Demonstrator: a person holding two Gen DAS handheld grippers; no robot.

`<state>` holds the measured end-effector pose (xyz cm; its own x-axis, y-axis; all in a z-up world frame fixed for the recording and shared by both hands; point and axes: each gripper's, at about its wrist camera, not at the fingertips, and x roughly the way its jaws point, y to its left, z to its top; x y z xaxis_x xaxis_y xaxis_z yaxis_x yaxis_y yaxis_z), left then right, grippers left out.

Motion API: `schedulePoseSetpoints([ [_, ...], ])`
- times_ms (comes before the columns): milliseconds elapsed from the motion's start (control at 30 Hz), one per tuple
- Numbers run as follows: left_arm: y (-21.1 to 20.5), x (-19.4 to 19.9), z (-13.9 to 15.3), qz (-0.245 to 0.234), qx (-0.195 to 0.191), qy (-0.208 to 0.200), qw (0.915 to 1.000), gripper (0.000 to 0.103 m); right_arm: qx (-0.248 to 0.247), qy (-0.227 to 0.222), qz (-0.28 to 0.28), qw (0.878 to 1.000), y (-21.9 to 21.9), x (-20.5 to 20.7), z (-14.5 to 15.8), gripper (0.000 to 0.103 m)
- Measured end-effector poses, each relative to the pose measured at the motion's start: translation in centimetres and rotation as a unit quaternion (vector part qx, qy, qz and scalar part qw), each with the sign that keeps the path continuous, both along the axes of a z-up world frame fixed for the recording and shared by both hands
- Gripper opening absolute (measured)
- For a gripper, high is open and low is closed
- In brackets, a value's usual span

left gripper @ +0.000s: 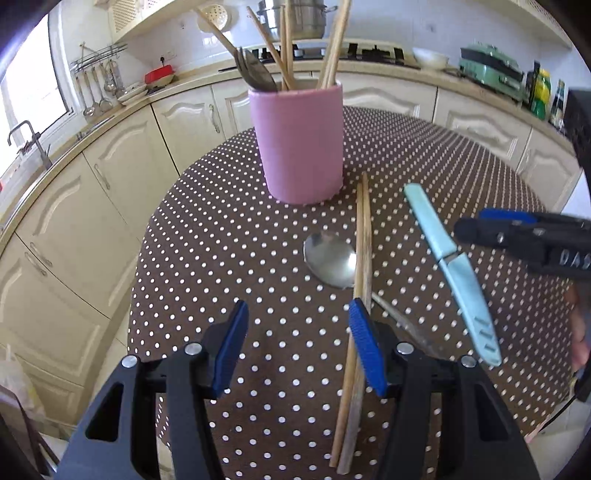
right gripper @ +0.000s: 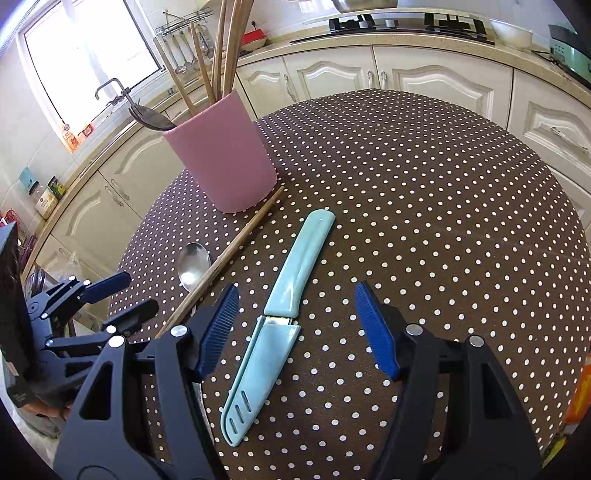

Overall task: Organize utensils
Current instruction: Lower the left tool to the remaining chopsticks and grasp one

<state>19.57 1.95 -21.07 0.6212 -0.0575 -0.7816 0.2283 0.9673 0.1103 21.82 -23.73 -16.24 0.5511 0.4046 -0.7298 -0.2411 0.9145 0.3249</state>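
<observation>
A pink utensil holder stands on the polka-dot table, with wooden chopsticks and dark utensils sticking out of it. In front of it lie a pair of wooden chopsticks, a metal spoon partly under them, and a light blue sheathed knife. My left gripper hangs open over the table, its right pad beside the chopsticks. My right gripper is open, with the knife lying between its fingers, untouched.
Cream kitchen cabinets and a counter curve around the far side of the table. A sink tap, a hob and a rack of hanging ladles are on the counter. The table's right half holds only cloth.
</observation>
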Motion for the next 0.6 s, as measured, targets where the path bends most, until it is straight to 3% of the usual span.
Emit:
schedulePoseSetpoints([
  [467, -0.7, -1.2, -1.5, -0.027, 0.011, 0.021, 0.9993, 0.056, -0.004, -0.008, 0.002, 1.000, 2.5, -0.9, -0.1, 0.065],
  [600, -0.8, -0.8, -1.3, -0.022, -0.007, 0.033, 0.9992, 0.056, -0.004, -0.009, 0.003, 1.000, 2.4, -0.7, 0.0, 0.065],
])
